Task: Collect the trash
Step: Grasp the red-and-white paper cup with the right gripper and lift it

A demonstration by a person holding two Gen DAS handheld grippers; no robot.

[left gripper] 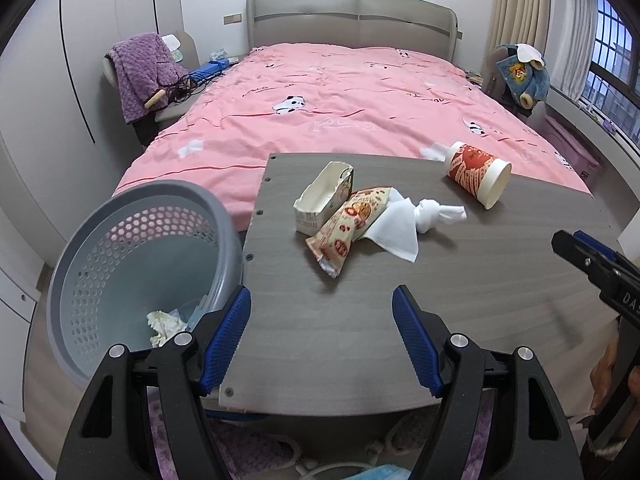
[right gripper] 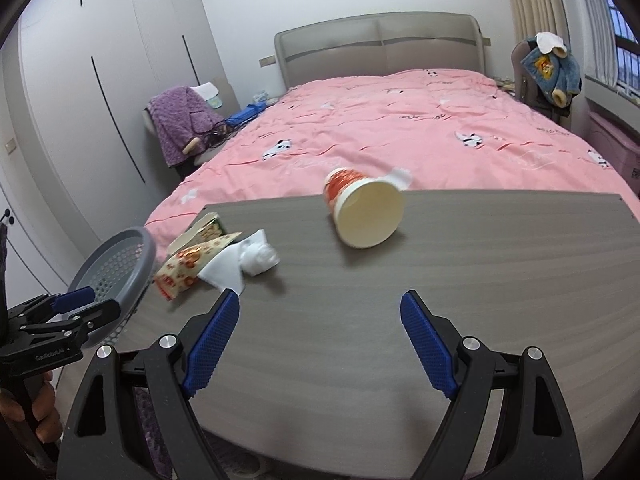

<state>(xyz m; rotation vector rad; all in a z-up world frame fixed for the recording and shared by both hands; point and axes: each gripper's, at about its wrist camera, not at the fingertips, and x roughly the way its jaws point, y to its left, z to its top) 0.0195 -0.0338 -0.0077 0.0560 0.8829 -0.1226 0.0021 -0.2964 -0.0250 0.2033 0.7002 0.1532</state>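
Note:
On the grey wooden table point(left gripper: 440, 320) lie a torn white carton point(left gripper: 320, 200), a red-patterned snack wrapper point(left gripper: 348, 224), a knotted white tissue point(left gripper: 404, 224) and a red paper cup point(left gripper: 478, 172) on its side. My left gripper point(left gripper: 321, 296) hovers open over the table's near left part, with nothing between its fingers. My right gripper point(right gripper: 320, 300) is open too, short of the cup point(right gripper: 366, 212), whose mouth faces it. The tissue point(right gripper: 248, 260) and wrapper point(right gripper: 188, 268) lie to its left. A grey perforated basket point(left gripper: 132, 264) with crumpled paper point(left gripper: 166, 326) inside stands left of the table.
A bed with a pink cover point(left gripper: 340, 112) lies right behind the table. A chair draped in purple cloth point(left gripper: 140, 76) stands at the bed's left, another chair with a blue jacket point(left gripper: 520, 76) at its right. Wardrobe doors point(right gripper: 100, 100) line the left wall.

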